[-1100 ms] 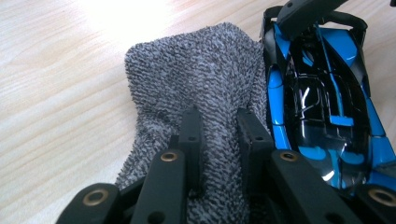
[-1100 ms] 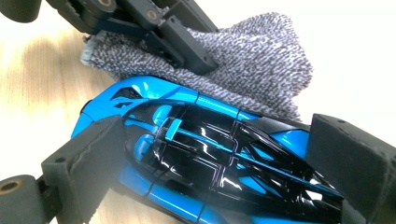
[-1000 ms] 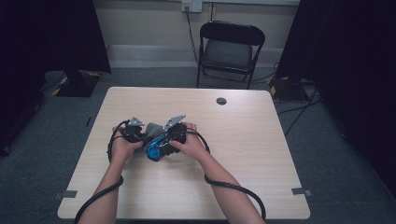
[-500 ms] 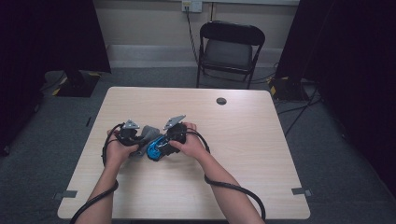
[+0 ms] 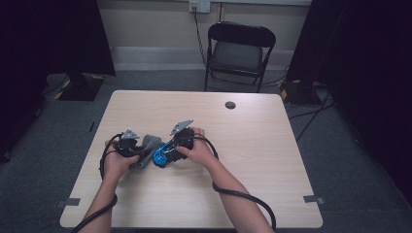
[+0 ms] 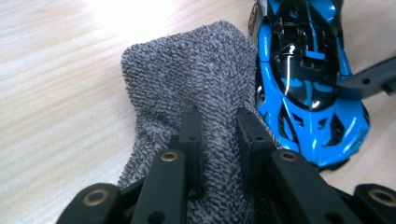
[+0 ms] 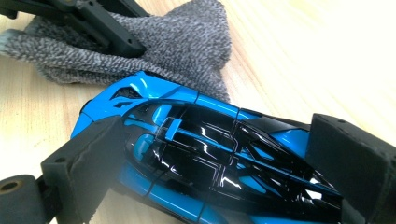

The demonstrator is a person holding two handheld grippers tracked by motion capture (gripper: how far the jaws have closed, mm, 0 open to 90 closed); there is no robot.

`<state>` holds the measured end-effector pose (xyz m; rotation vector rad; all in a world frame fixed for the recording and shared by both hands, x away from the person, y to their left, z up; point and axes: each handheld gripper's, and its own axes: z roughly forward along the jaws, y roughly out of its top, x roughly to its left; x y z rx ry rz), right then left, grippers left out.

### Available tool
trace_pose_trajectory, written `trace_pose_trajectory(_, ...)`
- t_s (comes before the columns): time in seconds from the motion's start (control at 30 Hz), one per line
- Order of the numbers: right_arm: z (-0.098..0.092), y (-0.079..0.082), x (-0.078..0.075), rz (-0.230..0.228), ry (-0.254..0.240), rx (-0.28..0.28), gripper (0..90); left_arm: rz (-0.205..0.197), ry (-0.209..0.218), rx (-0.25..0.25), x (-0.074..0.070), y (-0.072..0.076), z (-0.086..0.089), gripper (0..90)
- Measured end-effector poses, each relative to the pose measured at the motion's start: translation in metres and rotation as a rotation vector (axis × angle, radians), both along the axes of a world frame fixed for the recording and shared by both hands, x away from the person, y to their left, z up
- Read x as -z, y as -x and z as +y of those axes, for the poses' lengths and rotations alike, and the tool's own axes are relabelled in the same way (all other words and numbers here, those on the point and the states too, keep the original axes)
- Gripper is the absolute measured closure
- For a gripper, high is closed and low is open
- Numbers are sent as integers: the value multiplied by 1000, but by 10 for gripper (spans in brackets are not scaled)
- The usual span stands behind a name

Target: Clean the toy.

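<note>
The left gripper (image 6: 217,123) pinches a fold of the grey cloth (image 6: 201,79), jaws narrow on it. The right gripper (image 7: 224,154) clamps the blue toy car (image 7: 205,154) by its sides. Both sit on the table (image 5: 272,145), left of its centre, the cloth touching the car's left flank.

Your forearms are bare in the high view, with no sleeves showing, and a thick black cable (image 5: 243,196) loops beside each arm toward the bottom of the frame. Each gripper, left (image 5: 142,156) and right (image 5: 165,156), is black with a grey three-cornered plate (image 5: 180,127) on top. Seen close in the left gripper view, your black jaws show small holes and brass-coloured rivets (image 6: 172,156) at the joints.
</note>
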<state>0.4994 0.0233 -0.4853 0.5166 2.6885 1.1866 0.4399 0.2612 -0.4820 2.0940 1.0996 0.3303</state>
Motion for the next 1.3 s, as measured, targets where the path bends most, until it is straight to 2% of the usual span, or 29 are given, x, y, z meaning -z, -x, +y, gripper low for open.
trace_pose_trajectory(0.3,1,1,0,0,-2,-3,41,8,15,-1,-1,14,6,749)
trace_pose_trajectory(0.33,2,1,0,2,1,-1,42,11,28,-13,0,17,7,749)
trace_pose_trajectory(0.83,3,3,0,0,-4,-1,42,16,34,-12,0,37,15,749)
trace_pose_trajectory(0.97,2,3,1,-2,-8,-2,42,23,56,-17,1,44,18,749)
trace_pose_trajectory(1.3,2,3,1,-2,-7,-1,42,24,54,3,1,55,21,749)
